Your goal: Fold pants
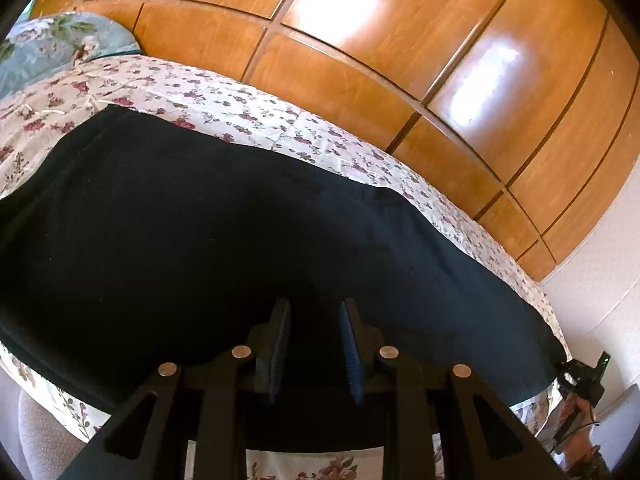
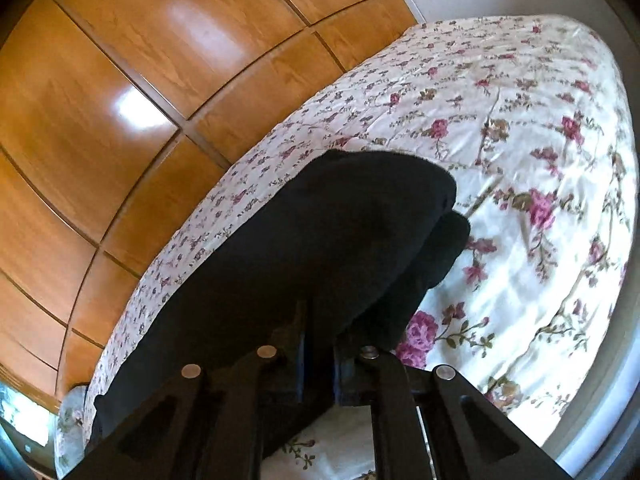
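Note:
Black pants (image 1: 200, 220) lie flat across a bed with a floral cover (image 1: 224, 96). My left gripper (image 1: 315, 312) hovers over the near edge of the pants, its jaws apart with only cloth seen between them. In the right wrist view the pants (image 2: 300, 240) stretch away to the lower left, with a bunched end (image 2: 448, 236) on the right. My right gripper (image 2: 318, 320) sits at the near edge of the pants with its jaws close together and black cloth between them. The right gripper also shows at the far right of the left wrist view (image 1: 582, 378).
A glossy wooden wardrobe (image 1: 400, 60) runs along the far side of the bed. A floral pillow (image 1: 52, 44) lies at the far left. The bed cover (image 2: 520, 140) spreads wide to the right of the pants. A white wall (image 1: 592, 292) stands at the right.

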`<state>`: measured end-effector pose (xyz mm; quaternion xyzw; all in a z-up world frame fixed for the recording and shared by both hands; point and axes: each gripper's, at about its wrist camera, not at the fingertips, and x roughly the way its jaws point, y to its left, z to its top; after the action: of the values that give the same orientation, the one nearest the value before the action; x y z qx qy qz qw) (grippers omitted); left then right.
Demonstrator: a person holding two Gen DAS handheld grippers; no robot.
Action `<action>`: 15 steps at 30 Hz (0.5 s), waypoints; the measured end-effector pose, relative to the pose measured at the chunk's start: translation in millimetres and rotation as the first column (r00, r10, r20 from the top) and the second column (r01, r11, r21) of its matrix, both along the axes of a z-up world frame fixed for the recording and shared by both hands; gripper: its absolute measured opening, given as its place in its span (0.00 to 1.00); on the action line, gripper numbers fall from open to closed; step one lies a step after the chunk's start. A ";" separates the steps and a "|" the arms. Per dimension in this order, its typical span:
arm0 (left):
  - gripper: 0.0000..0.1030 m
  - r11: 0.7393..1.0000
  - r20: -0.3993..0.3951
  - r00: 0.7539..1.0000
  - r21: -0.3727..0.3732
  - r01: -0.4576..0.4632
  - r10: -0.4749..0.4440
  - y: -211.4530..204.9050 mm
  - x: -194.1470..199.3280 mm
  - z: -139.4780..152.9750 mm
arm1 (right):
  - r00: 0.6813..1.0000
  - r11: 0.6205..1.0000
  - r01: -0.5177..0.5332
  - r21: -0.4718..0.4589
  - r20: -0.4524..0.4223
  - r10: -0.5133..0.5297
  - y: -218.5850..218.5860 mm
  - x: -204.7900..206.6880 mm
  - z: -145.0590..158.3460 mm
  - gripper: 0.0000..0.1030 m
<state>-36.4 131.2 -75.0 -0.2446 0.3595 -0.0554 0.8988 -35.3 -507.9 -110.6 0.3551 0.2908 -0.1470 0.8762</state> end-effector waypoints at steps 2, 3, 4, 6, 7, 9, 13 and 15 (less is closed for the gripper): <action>0.25 1.000 0.008 1.000 0.003 0.009 -0.009 -0.7 -2.2 2.5 | 0.995 0.991 0.092 -0.102 -0.022 -0.094 4.5 -10.0 12.9 0.25; 0.25 1.000 0.012 1.000 0.005 0.015 -0.015 -2.3 -0.8 4.1 | 0.993 0.984 0.116 -0.139 -0.019 -0.119 8.4 -13.8 19.6 0.26; 0.25 1.000 0.018 1.000 0.012 0.021 -0.022 -5.6 -0.6 6.3 | 0.989 0.967 0.145 -0.210 -0.008 -0.150 15.4 -18.1 31.0 0.26; 0.25 0.999 0.043 0.998 0.029 0.043 -0.045 -13.1 1.6 11.7 | 0.990 0.931 0.142 -0.336 0.027 -0.141 35.3 -19.6 53.1 0.29; 0.26 0.998 0.052 0.997 0.036 0.051 -0.053 -16.3 1.9 13.9 | 0.993 0.924 0.115 -0.366 0.048 -0.105 45.7 -17.9 61.1 0.29; 0.29 0.996 0.064 0.995 0.051 0.070 -0.073 -24.0 8.7 18.9 | 0.997 0.913 -0.015 -0.407 0.059 0.042 78.5 -3.3 74.3 0.29; 0.29 0.994 0.067 0.994 0.064 0.085 -0.090 -39.6 35.3 27.8 | 0.913 0.850 -0.372 -0.374 0.017 0.407 161.5 42.1 76.3 0.30; 0.29 0.992 0.052 0.996 0.105 0.072 -0.078 -47.7 54.7 30.2 | 0.810 0.763 -0.561 -0.322 -0.025 0.586 215.6 70.5 68.6 0.31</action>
<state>18.3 83.5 -44.8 -0.1827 0.3456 -0.0774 0.9172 35.2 -292.4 -42.1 0.1107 0.3241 0.0974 0.9345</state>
